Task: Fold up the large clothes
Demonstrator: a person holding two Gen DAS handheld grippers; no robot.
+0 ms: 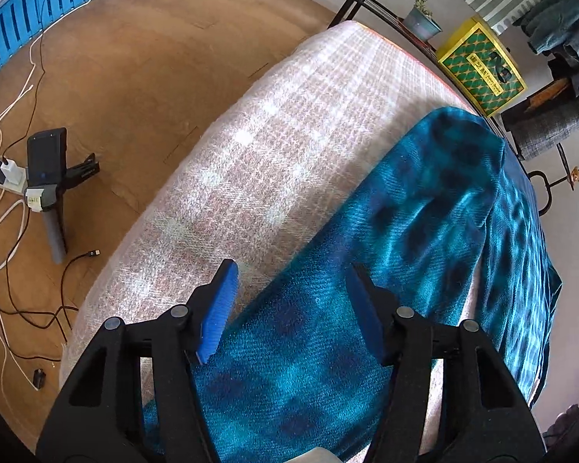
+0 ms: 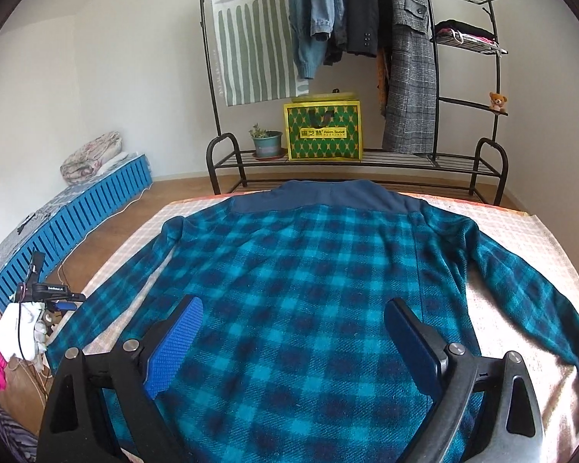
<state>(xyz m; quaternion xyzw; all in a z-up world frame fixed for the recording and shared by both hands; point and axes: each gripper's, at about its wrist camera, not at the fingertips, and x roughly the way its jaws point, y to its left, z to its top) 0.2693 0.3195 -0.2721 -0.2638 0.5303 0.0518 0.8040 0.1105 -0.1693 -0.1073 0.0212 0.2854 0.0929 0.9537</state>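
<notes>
Teal plaid jacket [image 2: 289,270] lies flat and unfolded on the checked bed [image 1: 258,146], sleeves out; left tool [image 1: 289,308] and right tool [image 2: 293,343] hover spread, pinching nothing.

one shirt [image 2: 289,289]; two grippers [image 2: 293,343]

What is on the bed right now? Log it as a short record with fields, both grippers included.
garment: teal and navy checked fleece shirt, spread flat, sleeves out to both sides
surface: pale pink and white checked bed cover
left gripper: open, over the shirt's sleeve, nothing gripped
right gripper: open wide, above the shirt's body, nothing gripped
folding: not yet begun
behind: black metal clothes rack
</notes>
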